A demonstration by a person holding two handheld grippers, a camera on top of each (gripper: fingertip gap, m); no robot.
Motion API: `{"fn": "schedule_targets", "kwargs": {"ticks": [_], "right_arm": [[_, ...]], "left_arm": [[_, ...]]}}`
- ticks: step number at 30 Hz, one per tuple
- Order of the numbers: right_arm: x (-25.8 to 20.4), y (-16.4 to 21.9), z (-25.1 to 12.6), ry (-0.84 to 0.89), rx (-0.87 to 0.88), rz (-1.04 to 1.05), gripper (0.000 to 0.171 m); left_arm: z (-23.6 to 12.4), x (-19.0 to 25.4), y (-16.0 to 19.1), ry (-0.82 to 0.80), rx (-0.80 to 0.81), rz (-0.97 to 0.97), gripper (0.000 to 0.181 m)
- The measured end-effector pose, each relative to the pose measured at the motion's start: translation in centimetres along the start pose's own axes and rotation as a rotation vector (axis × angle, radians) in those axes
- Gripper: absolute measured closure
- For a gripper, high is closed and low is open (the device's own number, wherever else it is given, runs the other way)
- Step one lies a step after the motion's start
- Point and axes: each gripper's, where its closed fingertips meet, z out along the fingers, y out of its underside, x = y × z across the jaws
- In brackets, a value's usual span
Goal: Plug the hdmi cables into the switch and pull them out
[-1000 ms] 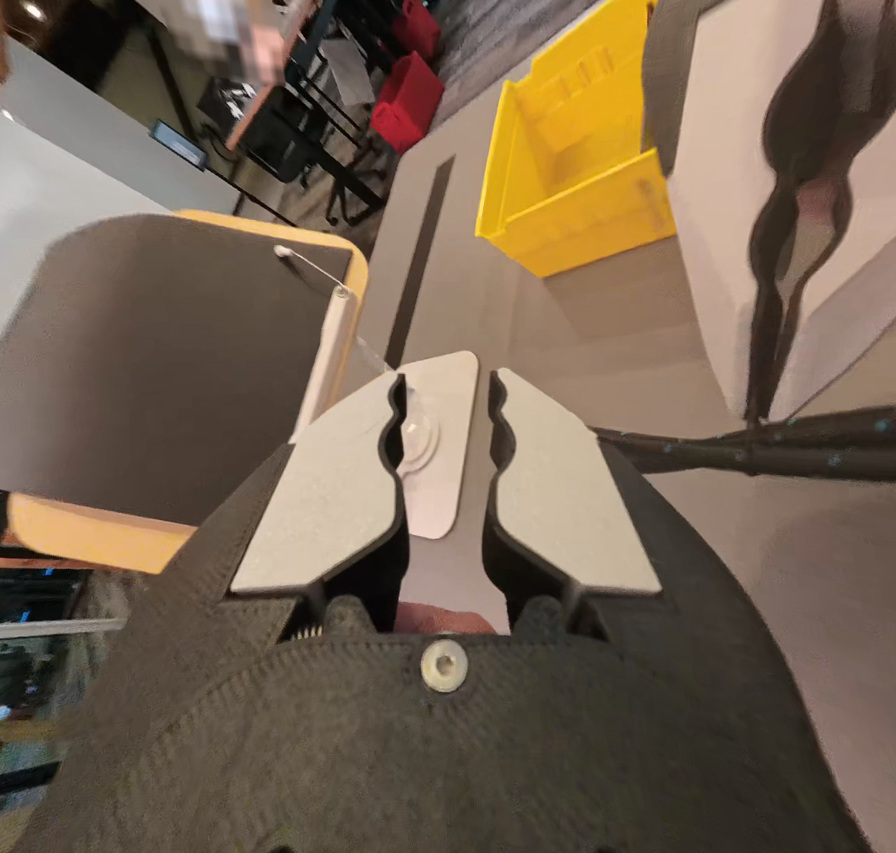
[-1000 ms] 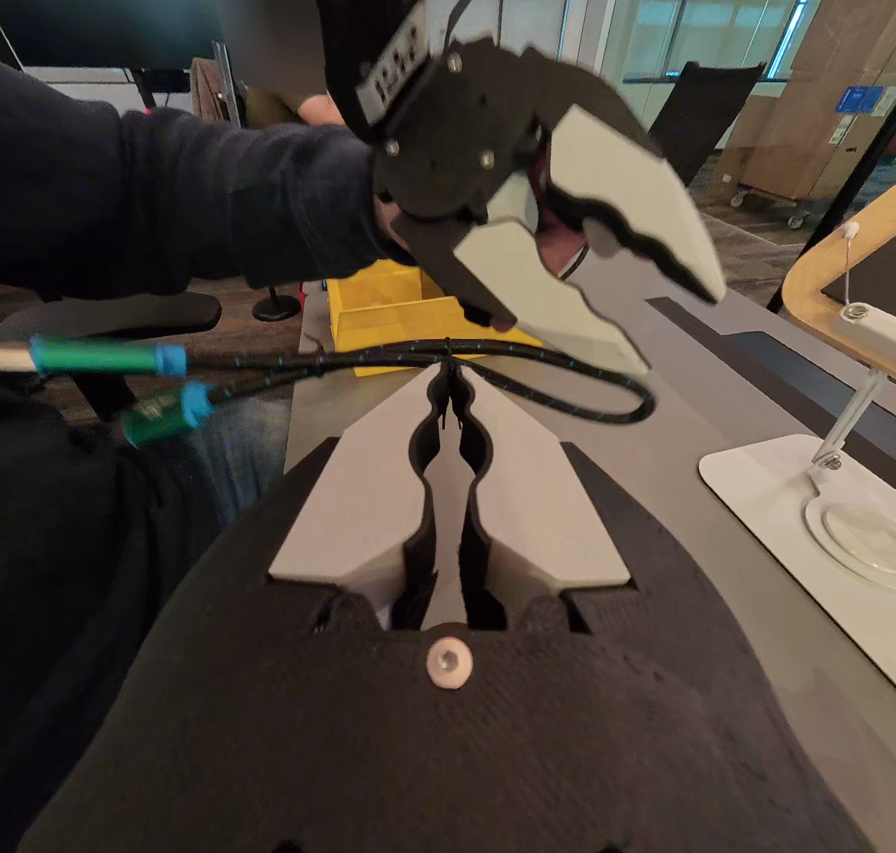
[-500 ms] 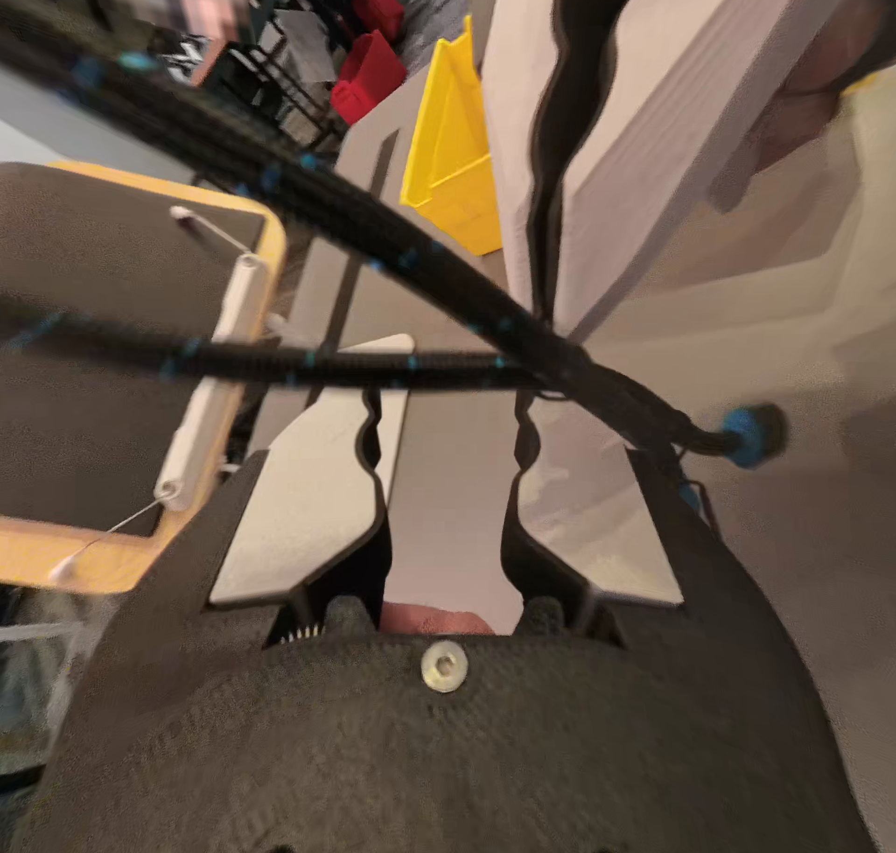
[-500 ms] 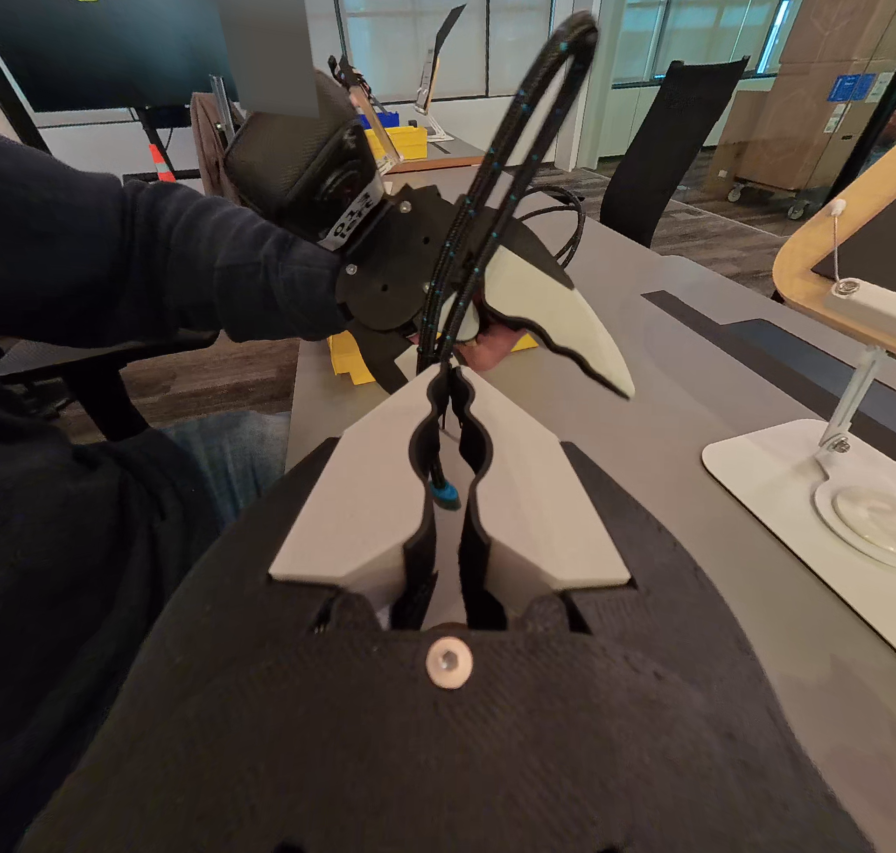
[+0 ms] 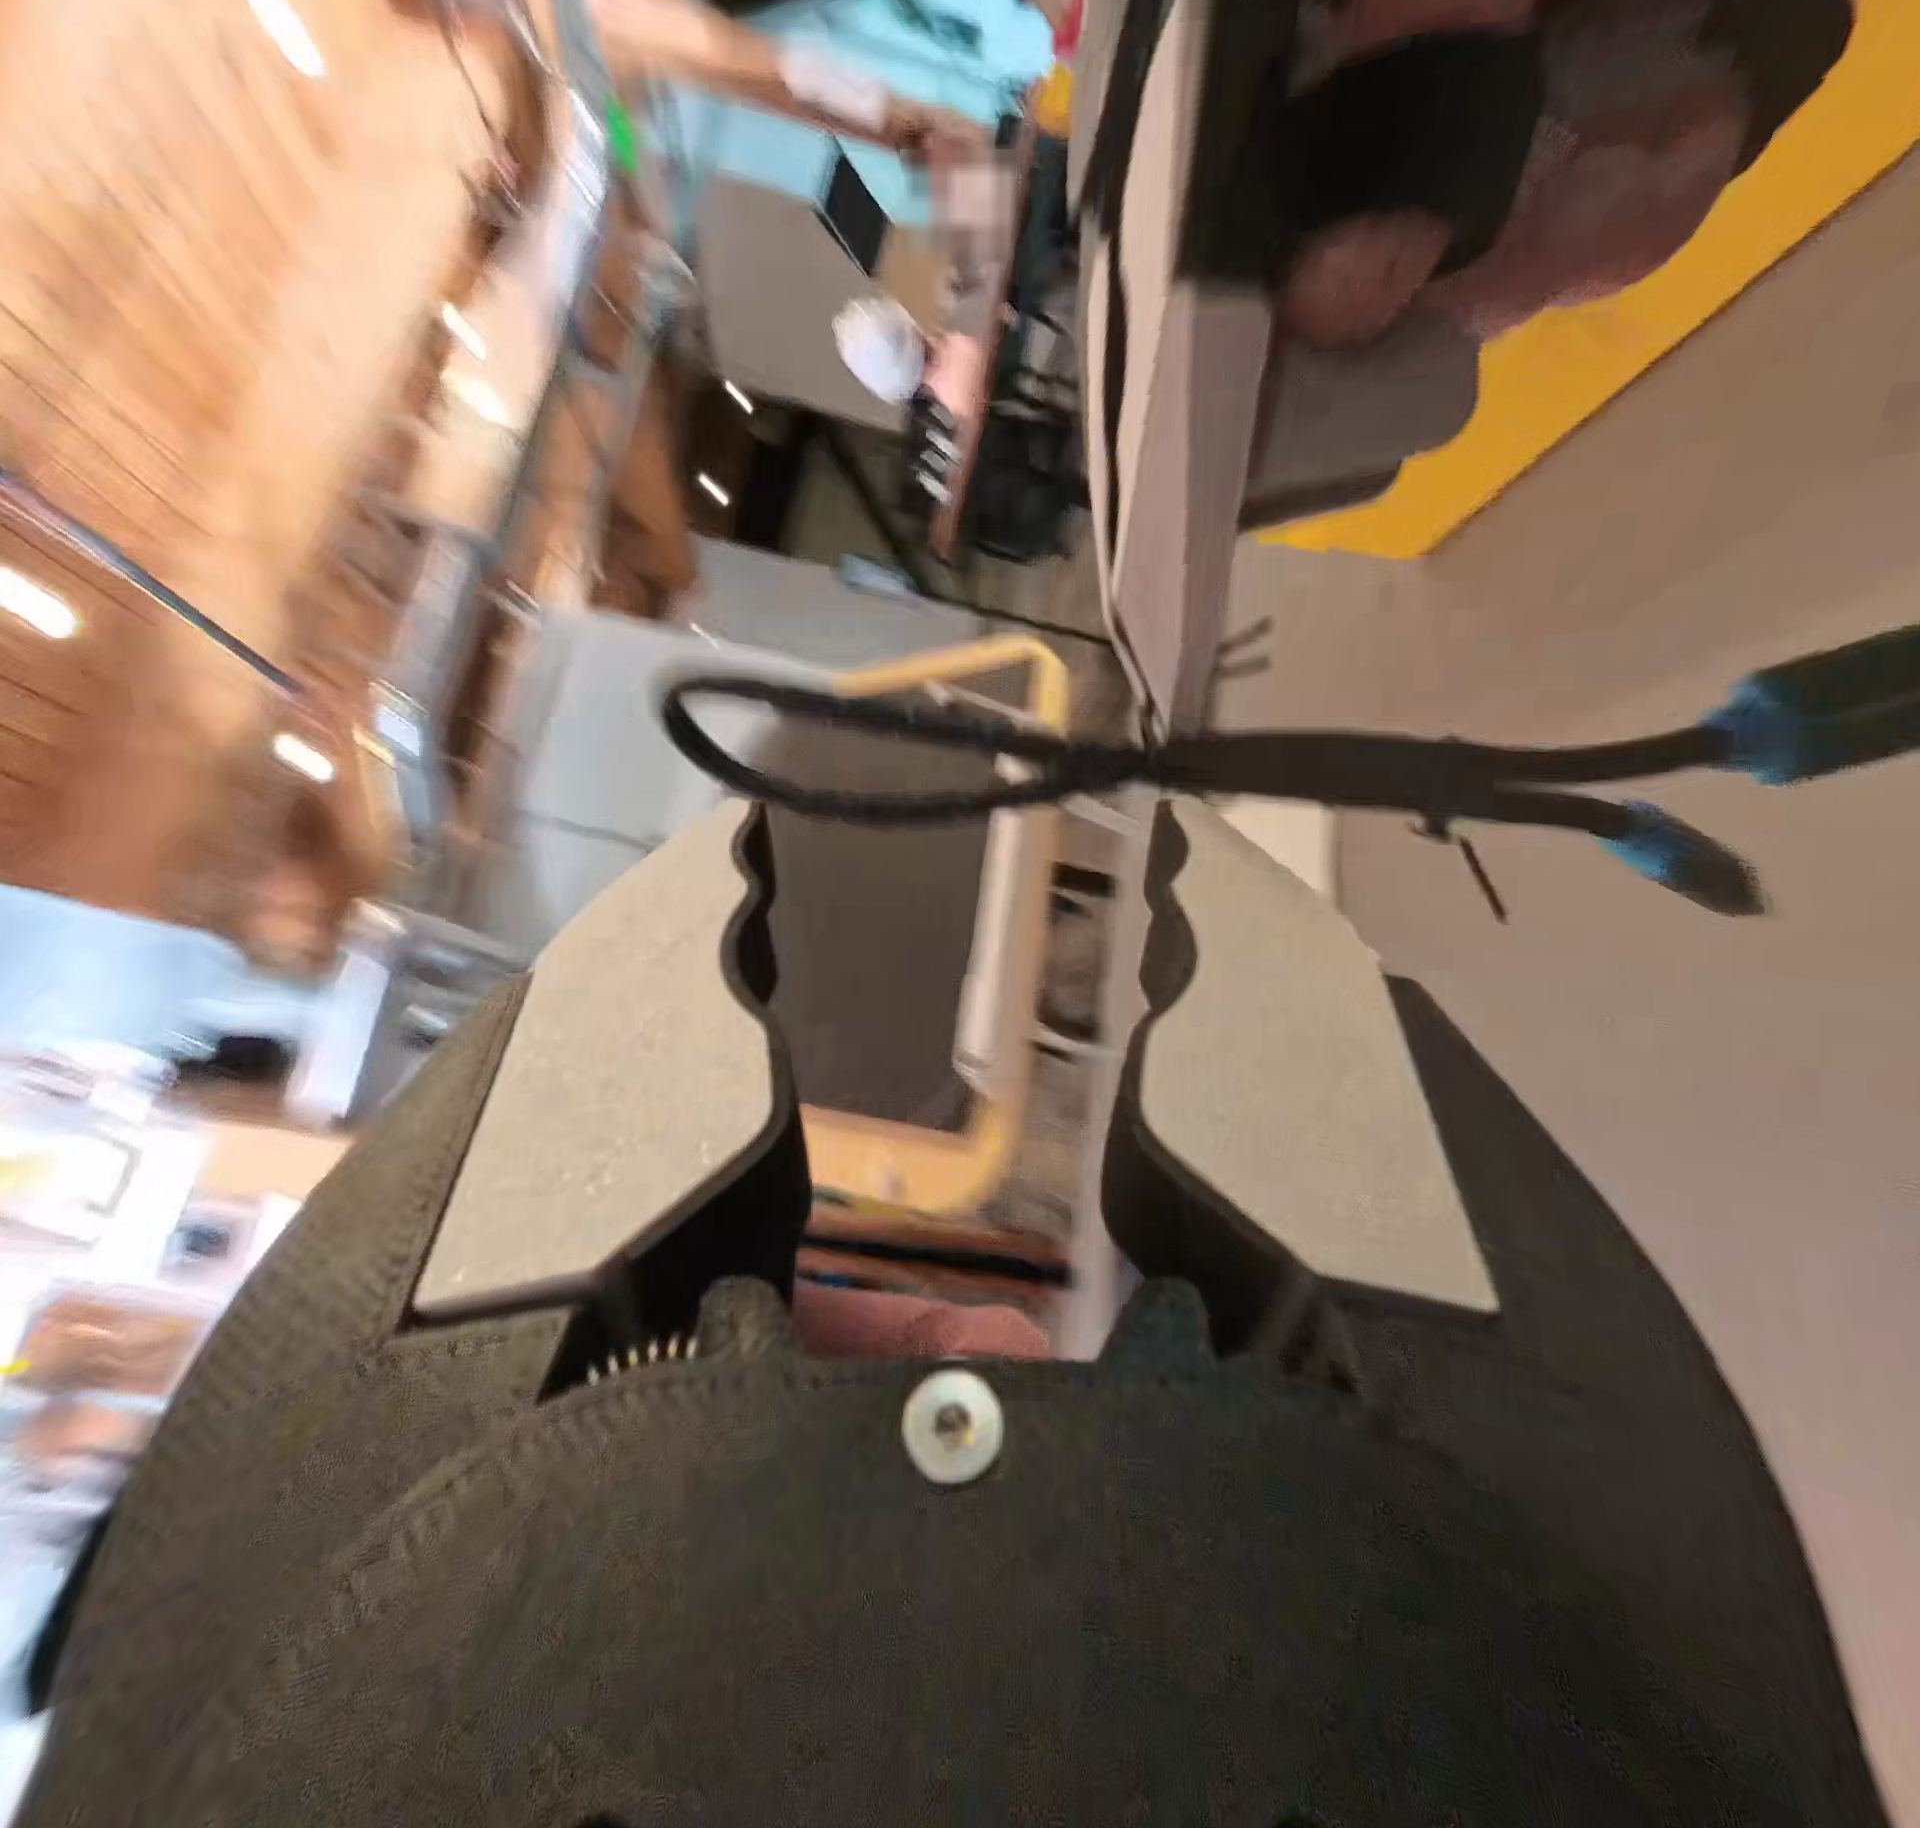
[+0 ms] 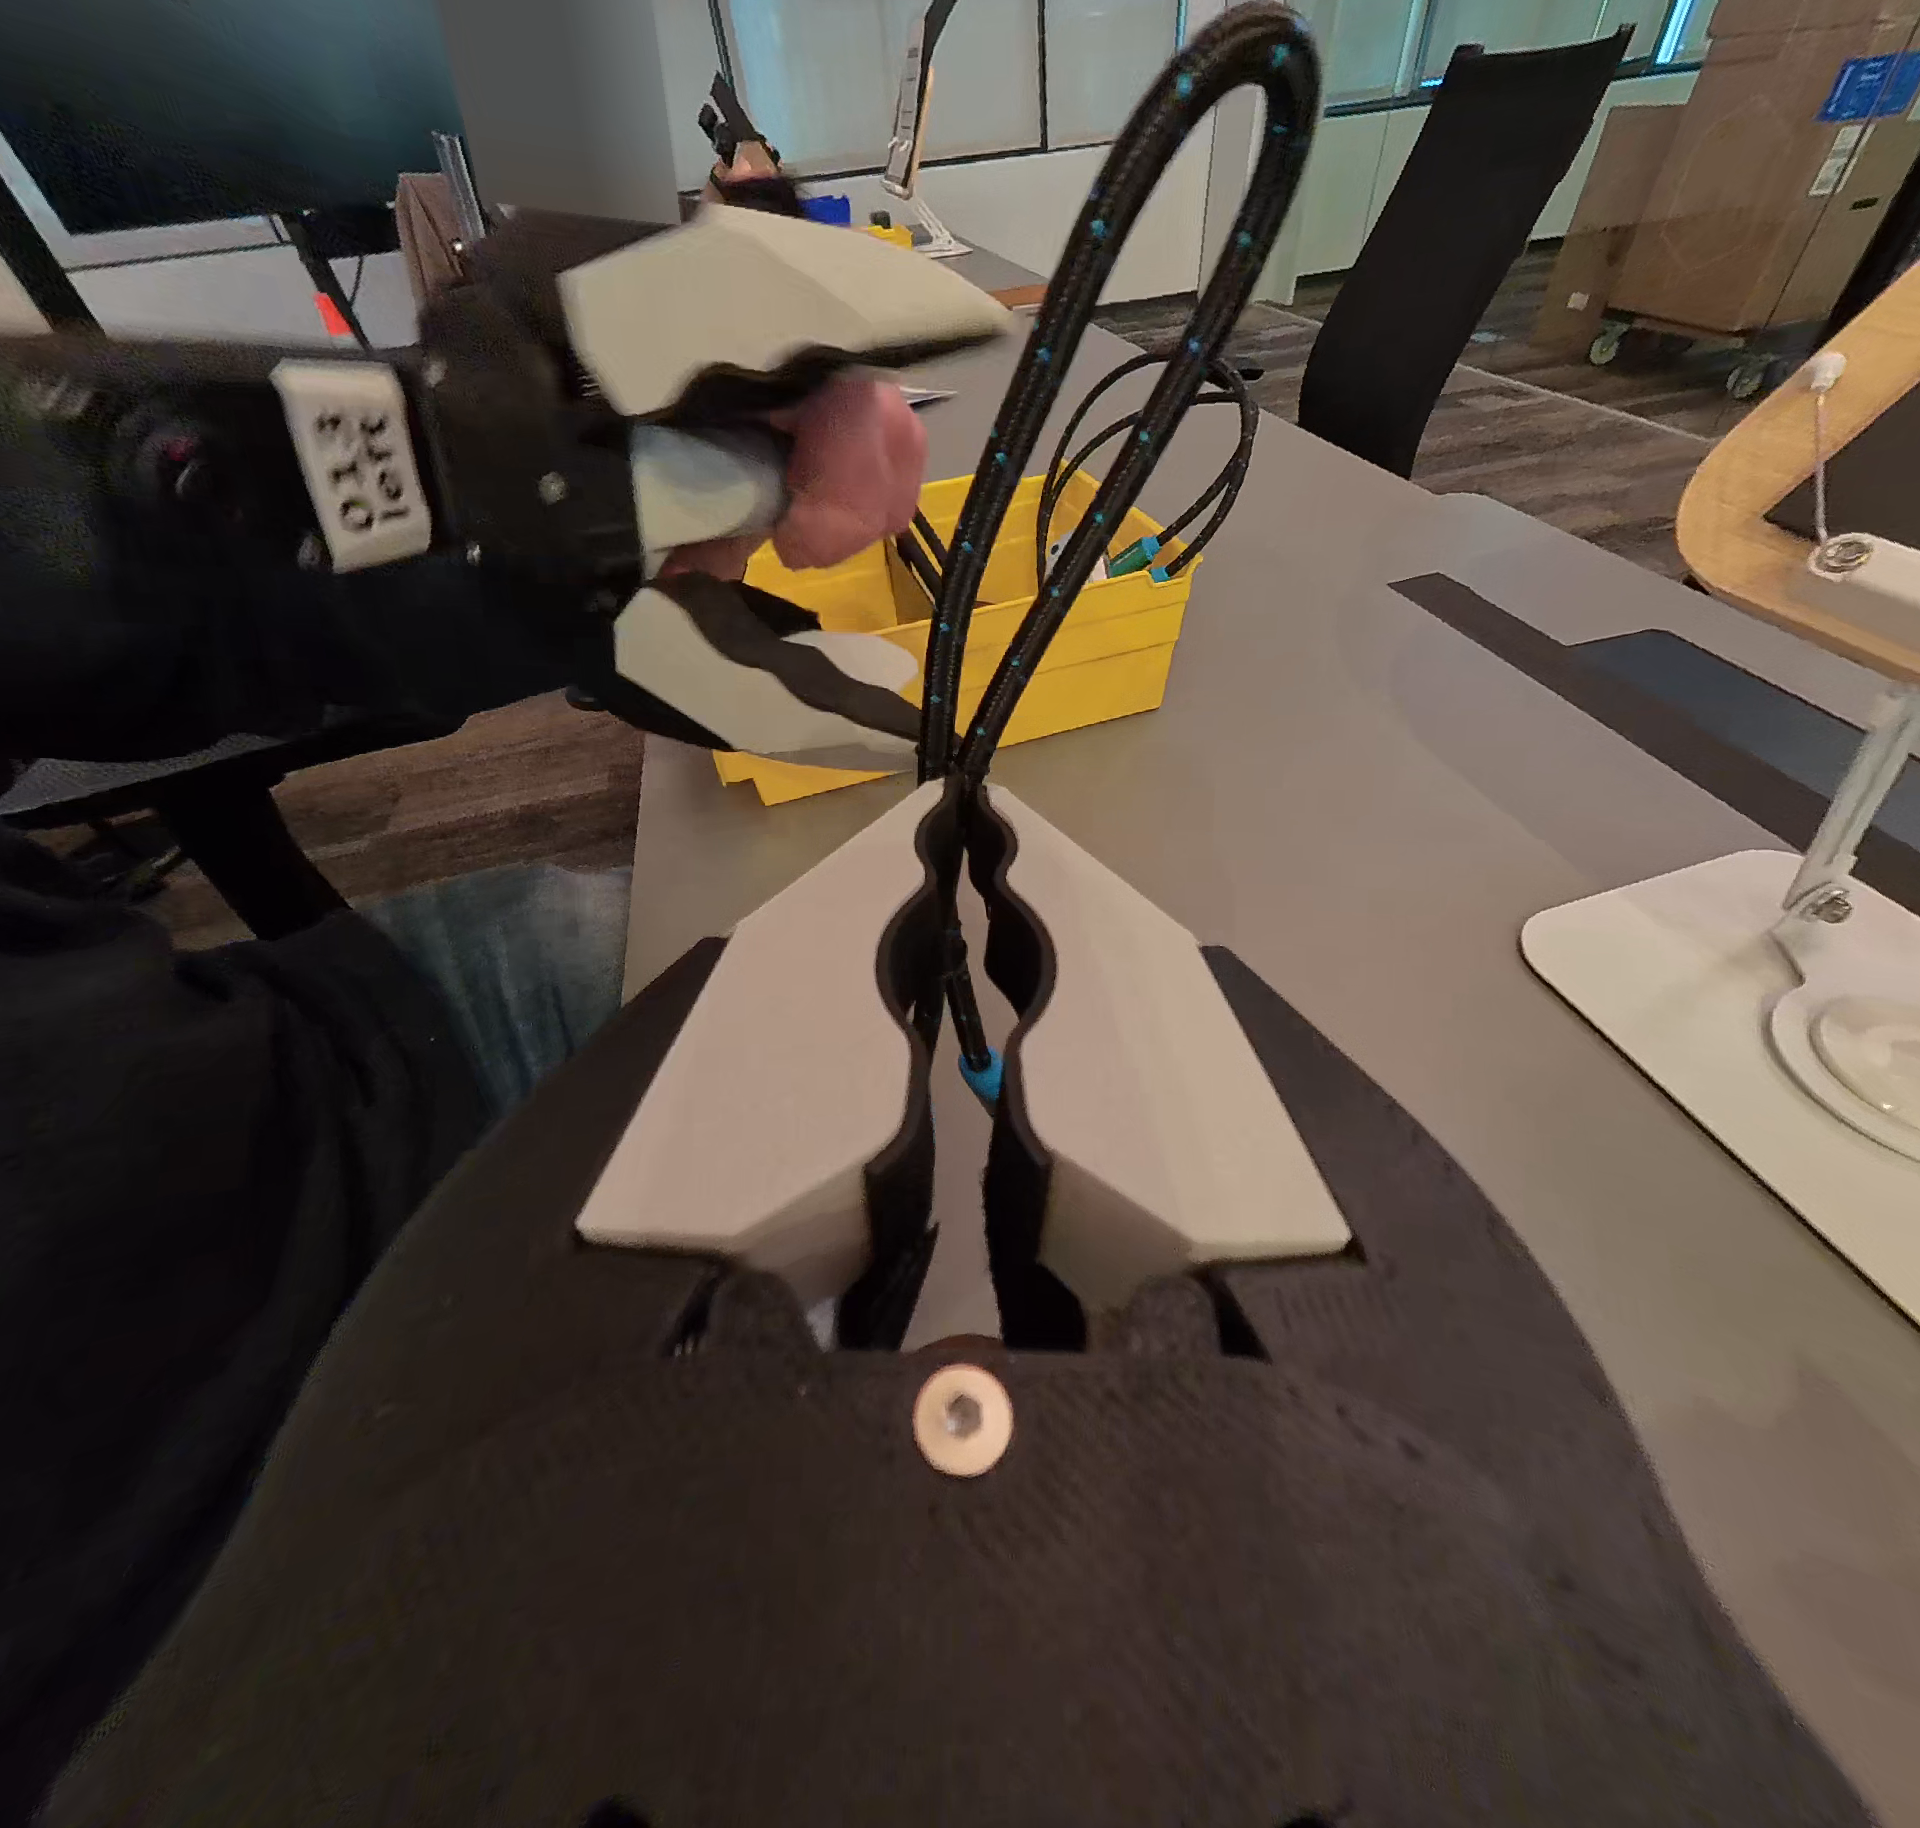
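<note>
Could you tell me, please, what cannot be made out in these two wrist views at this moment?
- Switch: in neither view.
- Folded HDMI cable: right gripper pinches it; its plugs sit behind the fingers in the right wrist view.
- Yellow bin: contents partly behind the cable loop.
- Left wrist view: background smeared by motion; connector ends blurred.
- Left gripper: open, empty.

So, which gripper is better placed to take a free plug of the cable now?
Left. The left gripper is open and empty, close to the cable. The right gripper is shut on the folded cable, so it probably cannot let go.
</note>
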Motion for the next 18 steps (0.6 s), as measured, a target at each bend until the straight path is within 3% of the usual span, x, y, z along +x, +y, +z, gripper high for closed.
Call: {"fn": "schedule_targets", "kwargs": {"ticks": [2,6,9,11,18], "right_arm": [[0.0,0.0,-0.1,-0.011,0.003,0.030,0.171],[-0.1,0.7,0.1,-0.011,-0.040,0.013,0.171],[-0.4,0.9,0.5,-0.011,-0.058,-0.009,0.171],[-0.8,0.9,0.8,-0.019,-0.063,-0.035,0.171],[-2.0,0.1,0.8,-0.048,-0.031,-0.085,0.171]], "left_arm": [[-0.6,-0.3,-1.8,-0.068,0.043,0.205,0.111],[-1.4,0.7,-4.2,0.055,0.148,0.260,0.119],[-1.5,-0.3,-5.3,0.162,0.170,0.086,0.124],[-0.8,-2.1,-5.7,0.133,0.163,-0.018,0.130],[3.1,-3.4,-0.1,0.141,0.010,-0.313,0.138]]}}
